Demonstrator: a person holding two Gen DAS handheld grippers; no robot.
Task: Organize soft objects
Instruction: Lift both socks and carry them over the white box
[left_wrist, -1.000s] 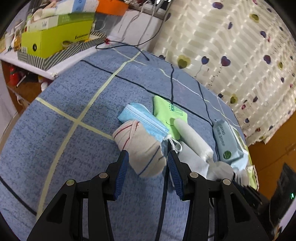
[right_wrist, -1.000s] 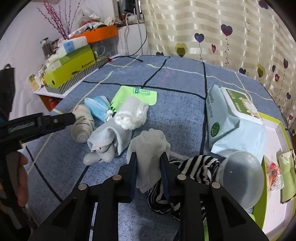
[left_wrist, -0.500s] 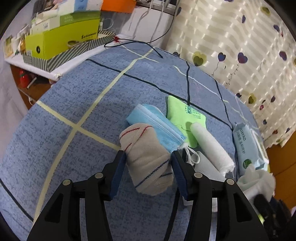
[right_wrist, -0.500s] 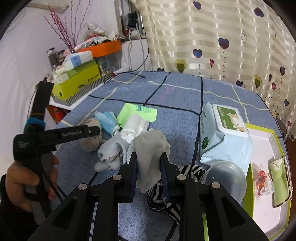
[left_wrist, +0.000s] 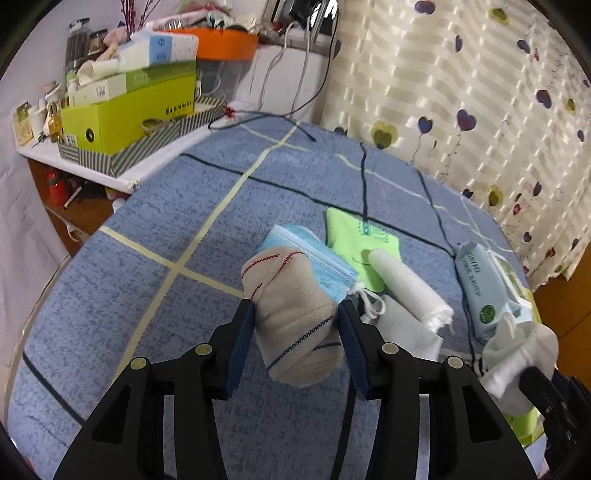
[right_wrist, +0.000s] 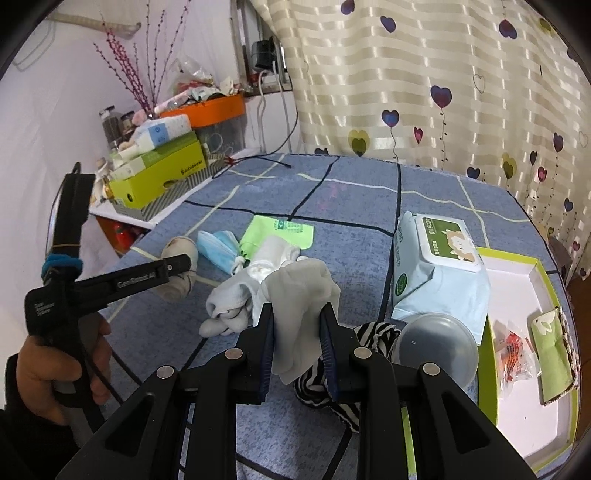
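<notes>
In the left wrist view a beige rolled sock (left_wrist: 295, 317) with red and blue stripes sits between the blue pads of my left gripper (left_wrist: 295, 321), which is shut on it. My right gripper (right_wrist: 297, 325) is shut on a pale grey sock (right_wrist: 299, 291) that hangs above the blue bedspread (right_wrist: 354, 206). That same sock (left_wrist: 517, 347) shows at the right edge of the left wrist view. From the right wrist view, my left gripper (right_wrist: 177, 264) is at the left with the beige roll (right_wrist: 181, 280). A person's hand (right_wrist: 55, 369) holds it.
A blue face mask (left_wrist: 310, 251), a green packet (left_wrist: 358, 240) and a white rolled cloth (left_wrist: 410, 288) lie beyond the roll. Grey socks (right_wrist: 229, 306), a striped sock (right_wrist: 332, 373), a wipes pack (right_wrist: 439, 273), a clear dome lid (right_wrist: 436, 343) and a green-edged box (right_wrist: 517, 291) are near. Stacked boxes (left_wrist: 129, 110) crowd a side shelf.
My left gripper has slid forward around the beige roll, which now fills the gap between the pads. The right gripper has risen with the pale sock still in it.
</notes>
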